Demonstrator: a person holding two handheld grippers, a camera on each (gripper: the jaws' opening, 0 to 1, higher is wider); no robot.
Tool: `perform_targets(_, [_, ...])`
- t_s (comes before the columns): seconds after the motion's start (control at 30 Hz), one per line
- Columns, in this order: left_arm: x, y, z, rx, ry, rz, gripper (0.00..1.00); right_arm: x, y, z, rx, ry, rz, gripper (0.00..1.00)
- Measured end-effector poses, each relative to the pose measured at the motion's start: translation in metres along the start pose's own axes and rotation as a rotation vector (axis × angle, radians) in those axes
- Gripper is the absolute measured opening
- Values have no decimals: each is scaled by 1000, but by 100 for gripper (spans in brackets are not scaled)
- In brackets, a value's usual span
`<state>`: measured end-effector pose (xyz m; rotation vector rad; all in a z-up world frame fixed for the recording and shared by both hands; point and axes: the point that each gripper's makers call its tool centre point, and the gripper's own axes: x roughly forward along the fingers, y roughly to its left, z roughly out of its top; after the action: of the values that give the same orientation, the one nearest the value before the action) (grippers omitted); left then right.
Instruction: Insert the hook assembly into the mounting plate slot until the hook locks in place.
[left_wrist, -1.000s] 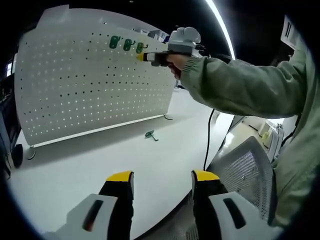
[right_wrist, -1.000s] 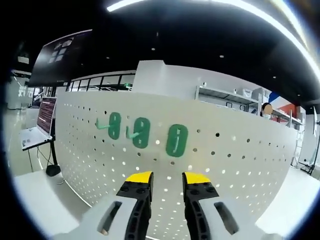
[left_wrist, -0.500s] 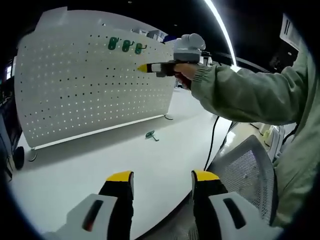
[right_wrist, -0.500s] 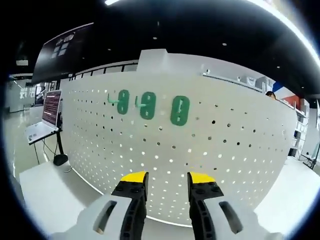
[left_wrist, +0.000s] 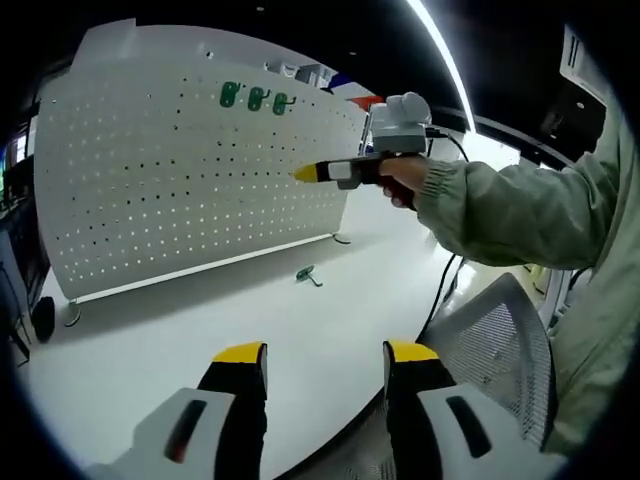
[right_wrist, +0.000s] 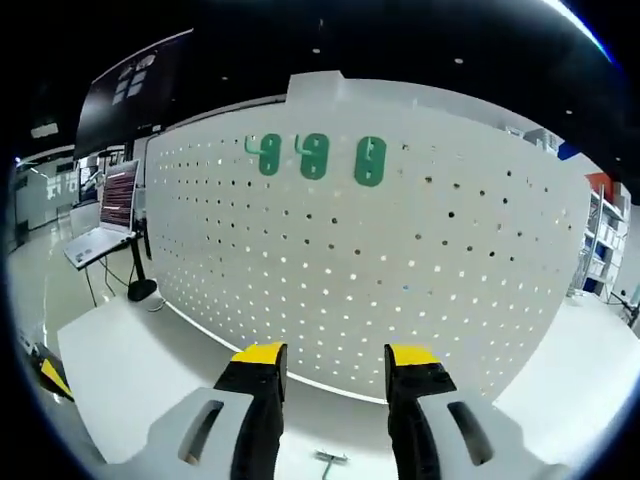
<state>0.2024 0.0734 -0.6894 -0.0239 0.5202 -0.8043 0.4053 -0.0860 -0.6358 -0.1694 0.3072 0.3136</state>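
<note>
White desk (left_wrist: 150, 340) with upright pegboard (left_wrist: 180, 190): three green hooks (right_wrist: 315, 158) hang near its top; a fourth (left_wrist: 306, 273) lies on the desk. My right tongs (right_wrist: 335, 358), spread and empty, have drawn back; left tongs (left_wrist: 325, 357) likewise spread.

No readable text, labels, brands or numbers. A glowing laptop screen (right_wrist: 118, 196) left of the white perforated metal pegboard (right_wrist: 400, 270) and a dark hanging display panel (right_wrist: 130, 90) above it are too blurred to read.
</note>
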Motion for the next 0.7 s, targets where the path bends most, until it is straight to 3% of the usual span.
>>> perform_targets(0.33, [-5, 0, 3, 6, -11, 22, 48, -34, 15, -51, 32, 97, 61, 40])
perform_targets(0.6, [-3, -4, 7, 14, -18, 29, 48, -56, 25, -82, 54, 158, 96, 41])
perform_targets(0.7, [-1, -5, 9, 22, -21, 30, 48, -64, 24, -85, 72, 162, 98, 42])
